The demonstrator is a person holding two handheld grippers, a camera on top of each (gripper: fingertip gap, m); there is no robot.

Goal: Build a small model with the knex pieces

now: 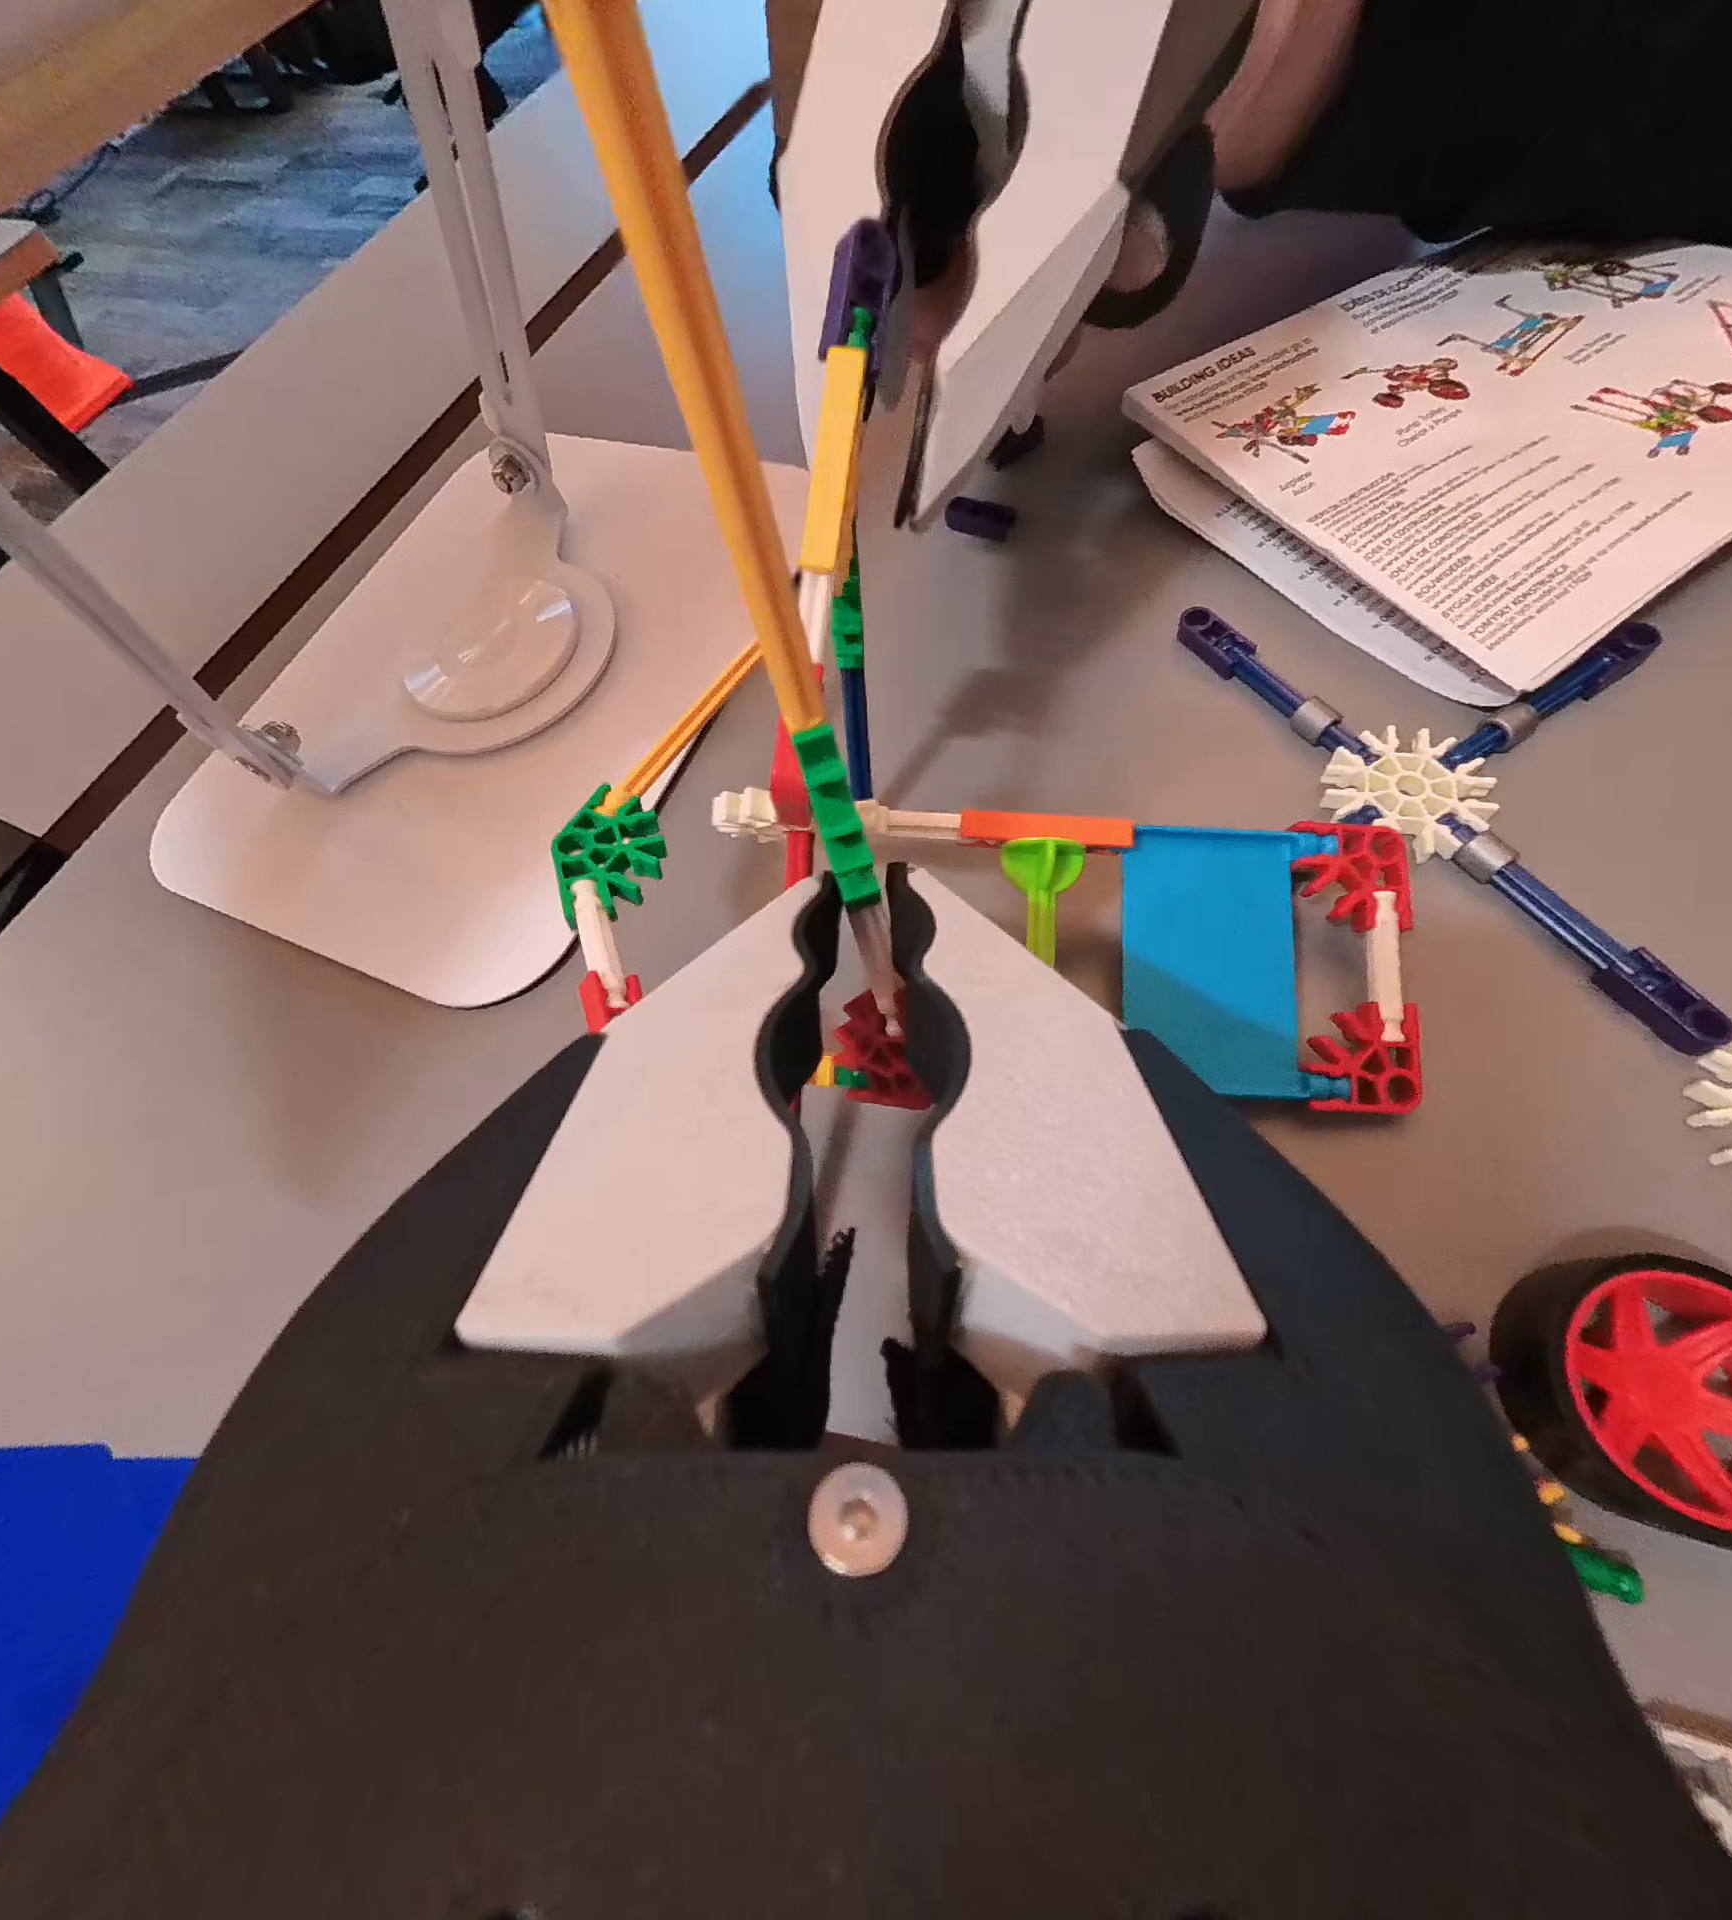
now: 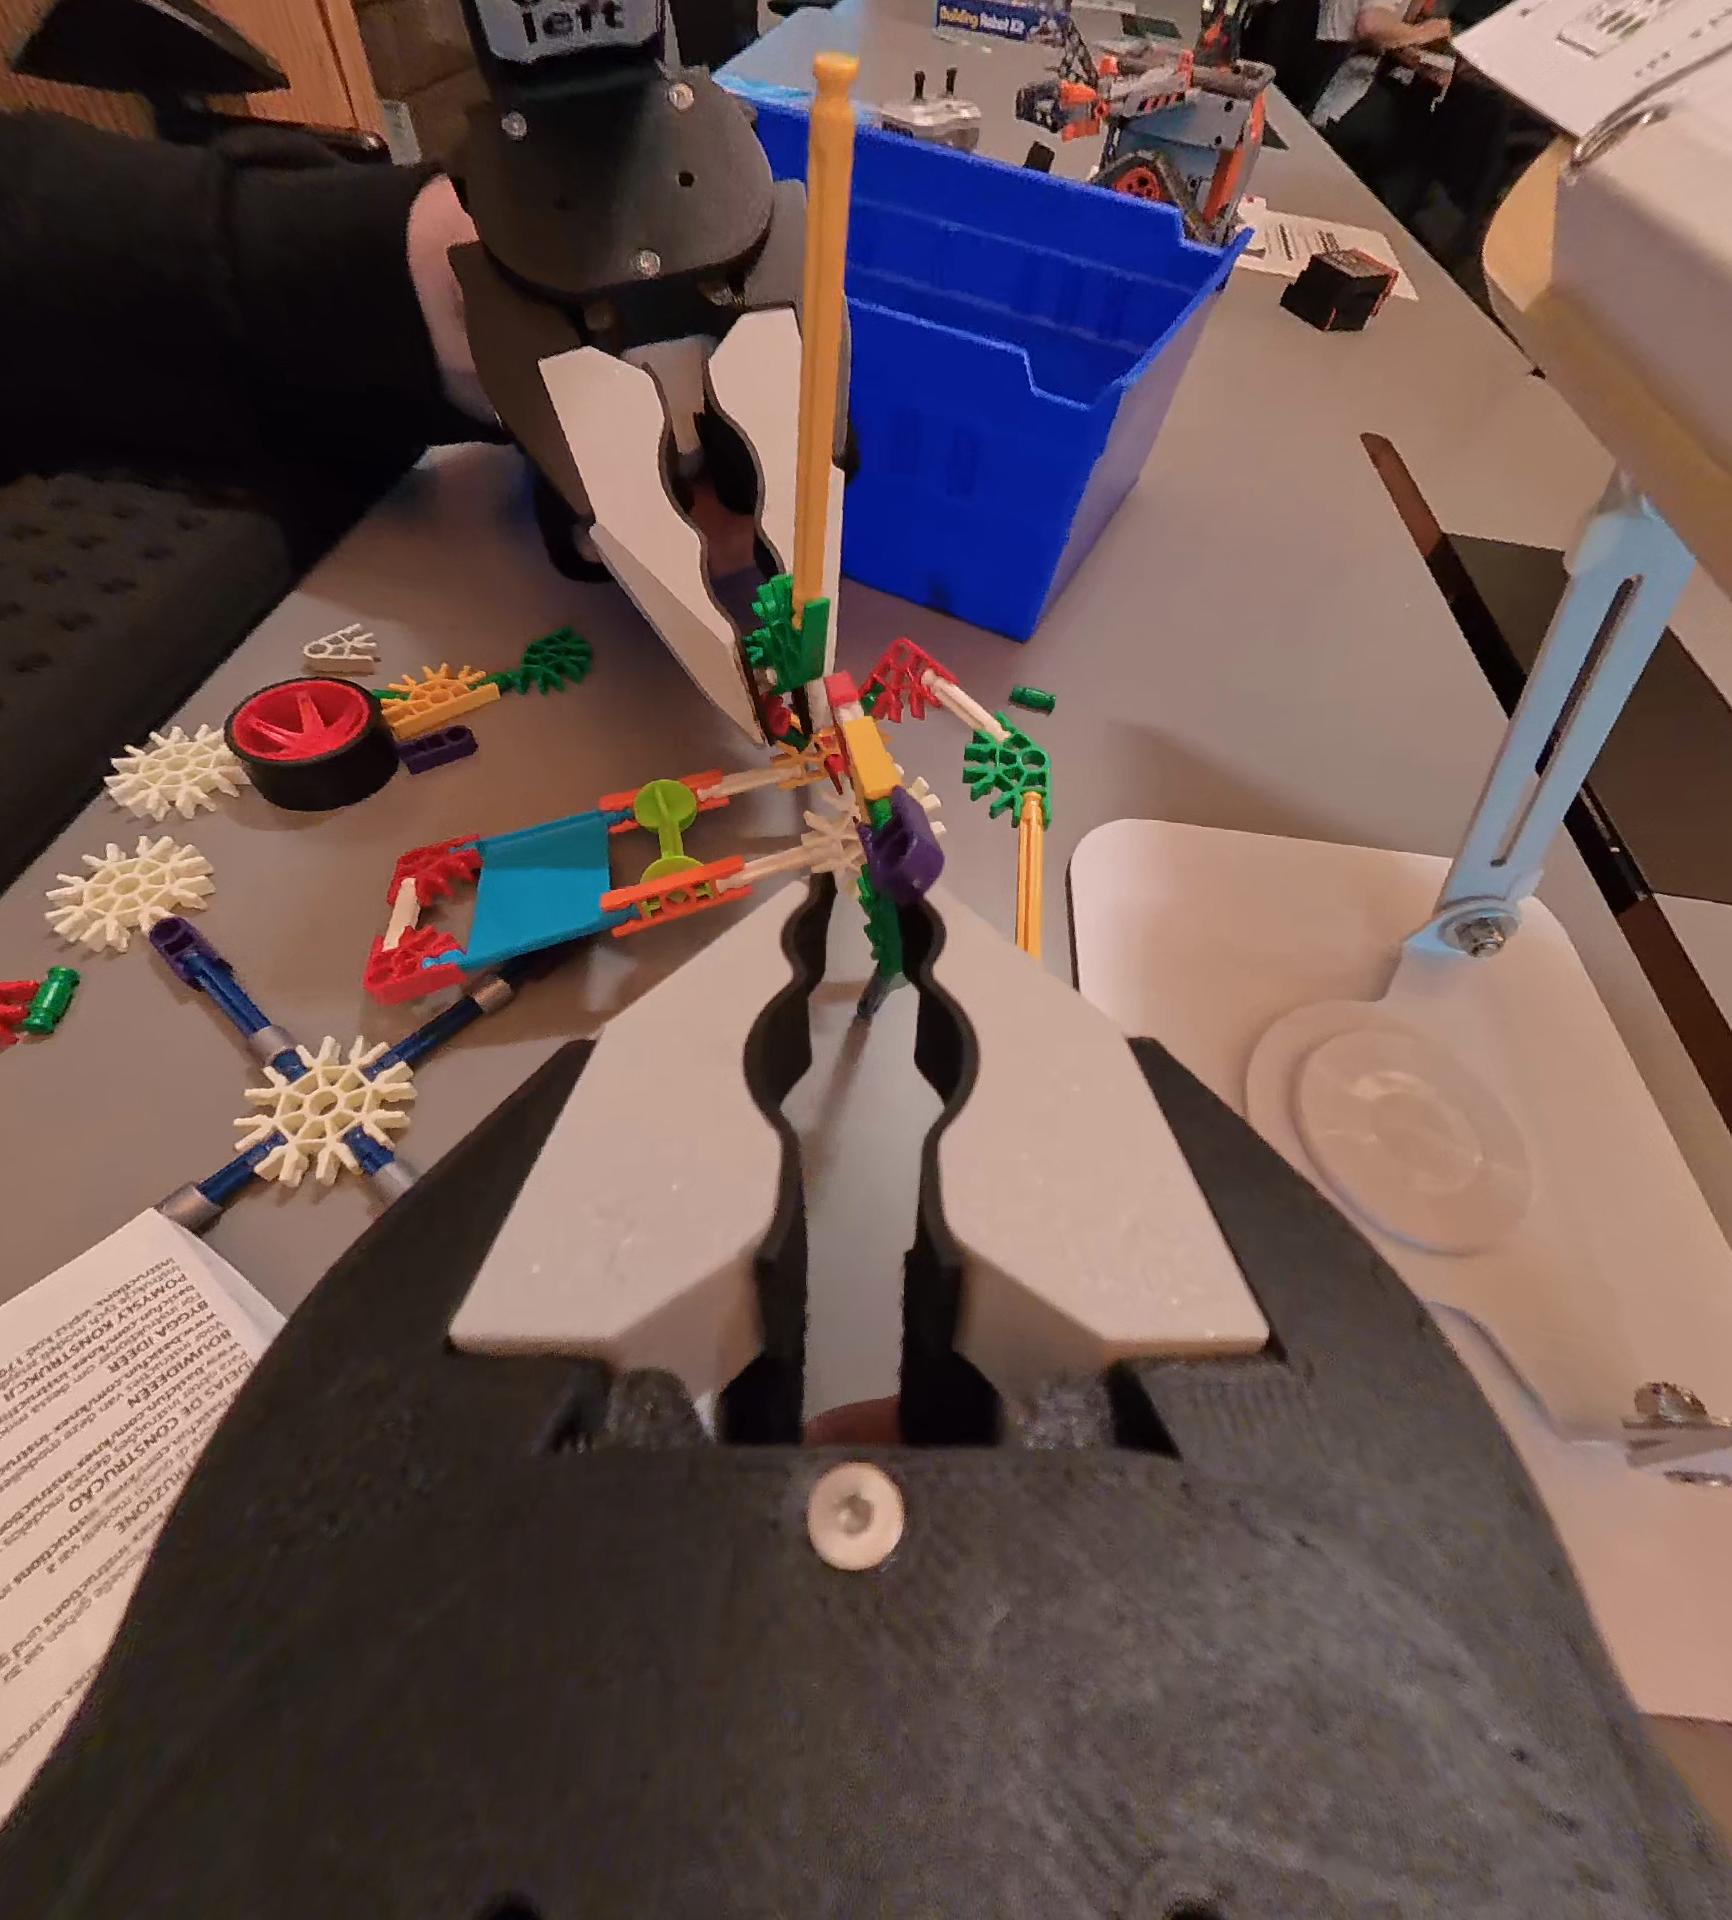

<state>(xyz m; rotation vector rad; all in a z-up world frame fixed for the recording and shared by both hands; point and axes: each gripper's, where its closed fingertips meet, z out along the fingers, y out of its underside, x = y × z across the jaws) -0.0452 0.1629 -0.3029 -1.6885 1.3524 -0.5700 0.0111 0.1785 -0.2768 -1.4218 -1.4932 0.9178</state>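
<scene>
A colourful rod-and-connector model with a blue panel (image 1: 1205,956) (image 2: 540,894) stands on the grey table. My left gripper (image 1: 857,899) is shut on a green connector (image 1: 841,821) that carries a long yellow rod (image 1: 675,312) pointing up. It also shows in the right wrist view (image 2: 758,717), gripping that connector (image 2: 784,634). My right gripper (image 2: 867,909) is shut on the top of the model's upright strut, just behind its purple connector (image 2: 898,847). In the left wrist view it (image 1: 909,509) reaches down from above beside the purple connector (image 1: 862,281).
A white lamp base (image 1: 405,727) (image 2: 1361,1039) lies close beside the model. A blue bin (image 2: 997,416) stands behind it. An instruction booklet (image 1: 1464,468), a red-hubbed black wheel (image 1: 1672,1392), a white snowflake connector on crossed blue rods (image 1: 1407,790) and loose pieces lie around. Spacing between my two grippers at the tips: around 7 cm. Between my left fingertips and the red-hubbed black wheel (image 1: 1672,1392) there is roughly 15 cm.
</scene>
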